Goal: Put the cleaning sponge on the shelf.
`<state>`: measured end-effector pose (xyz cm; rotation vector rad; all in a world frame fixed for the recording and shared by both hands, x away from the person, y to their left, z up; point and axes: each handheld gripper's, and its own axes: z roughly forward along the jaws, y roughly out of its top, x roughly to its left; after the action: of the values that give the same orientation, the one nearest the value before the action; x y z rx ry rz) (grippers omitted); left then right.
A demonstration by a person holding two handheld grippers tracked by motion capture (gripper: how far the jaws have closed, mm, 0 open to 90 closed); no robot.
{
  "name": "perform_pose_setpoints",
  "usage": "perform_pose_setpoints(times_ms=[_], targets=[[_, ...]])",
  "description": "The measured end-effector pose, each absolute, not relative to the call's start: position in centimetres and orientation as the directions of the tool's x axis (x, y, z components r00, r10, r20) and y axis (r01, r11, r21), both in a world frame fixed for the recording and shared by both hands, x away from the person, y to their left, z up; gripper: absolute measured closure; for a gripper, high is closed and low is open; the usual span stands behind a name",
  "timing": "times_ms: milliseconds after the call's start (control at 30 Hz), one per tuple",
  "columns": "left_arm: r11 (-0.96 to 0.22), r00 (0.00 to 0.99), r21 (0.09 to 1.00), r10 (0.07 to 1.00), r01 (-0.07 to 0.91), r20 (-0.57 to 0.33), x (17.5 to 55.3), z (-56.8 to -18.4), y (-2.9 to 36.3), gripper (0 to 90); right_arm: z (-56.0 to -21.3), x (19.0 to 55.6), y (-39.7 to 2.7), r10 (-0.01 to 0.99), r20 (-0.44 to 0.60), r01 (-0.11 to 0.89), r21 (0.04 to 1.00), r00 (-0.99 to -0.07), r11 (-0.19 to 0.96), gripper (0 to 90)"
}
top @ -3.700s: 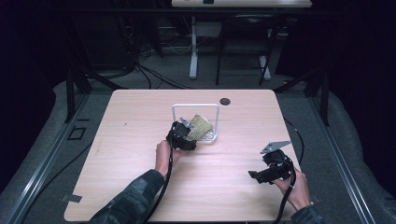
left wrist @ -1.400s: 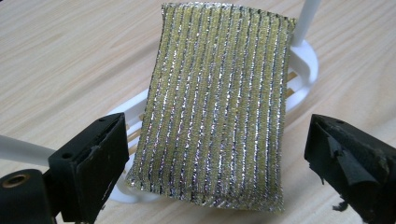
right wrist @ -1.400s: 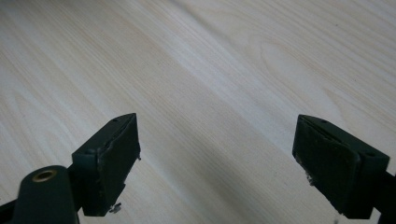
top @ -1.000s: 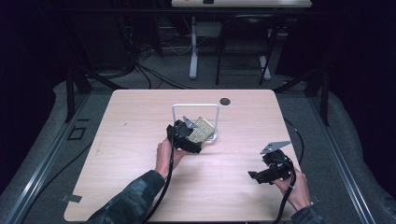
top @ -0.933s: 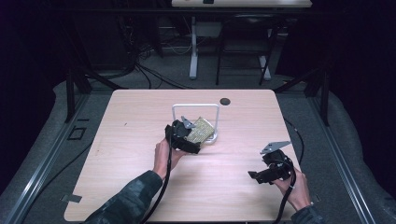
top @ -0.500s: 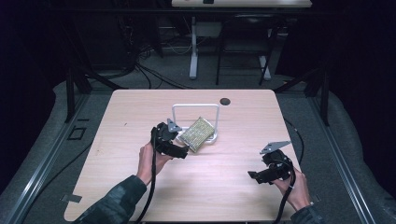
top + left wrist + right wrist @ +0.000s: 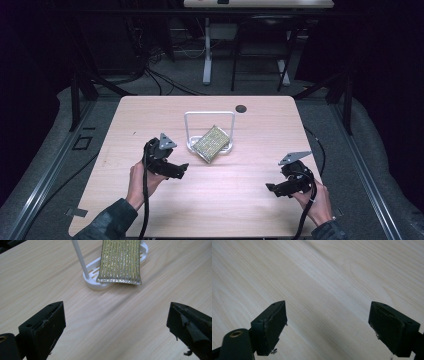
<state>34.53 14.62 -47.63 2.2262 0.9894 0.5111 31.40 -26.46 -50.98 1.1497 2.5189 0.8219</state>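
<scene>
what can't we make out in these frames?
- White rack: in the left gripper view the top edge cuts off its frame.
- Gold scouring pad: it covers the rack's base beneath it; how it rests there is unclear.
- Dark round spot on the table: too small in the high view to identify.

Dark patterned sleeves, black grippers, left gripper [image 7: 183, 168], right gripper [image 7: 268, 187], grey triangular plates, trailing black cables

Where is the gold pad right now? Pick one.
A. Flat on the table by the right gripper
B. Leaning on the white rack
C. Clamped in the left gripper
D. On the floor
B: the pad rests tilted against the rack, lower edge overhanging the base, while the left gripper sits open and apart from it.
</scene>
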Motion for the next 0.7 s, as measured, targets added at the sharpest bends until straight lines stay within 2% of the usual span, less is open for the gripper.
perform_pose_setpoints(times_ms=[300, 700], targets=[[-0.492, 0.623, 0.682, 0.779, 0.540, 0.069, 32.1, -48.3, 17.7, 1.8, -51.0, 31.4, -26.3, 0.753, 0.003, 0.610, 0.588, -0.658, 0.530, 14.8], [-0.478, 0.595, 0.628, 0.803, 0.614, 0.030, 29.6, -50.7, 20.9, 0.2, -51.1, 31.3, -26.3, 0.752, -0.005, 0.610, 0.581, -0.659, 0.538, 14.9]])
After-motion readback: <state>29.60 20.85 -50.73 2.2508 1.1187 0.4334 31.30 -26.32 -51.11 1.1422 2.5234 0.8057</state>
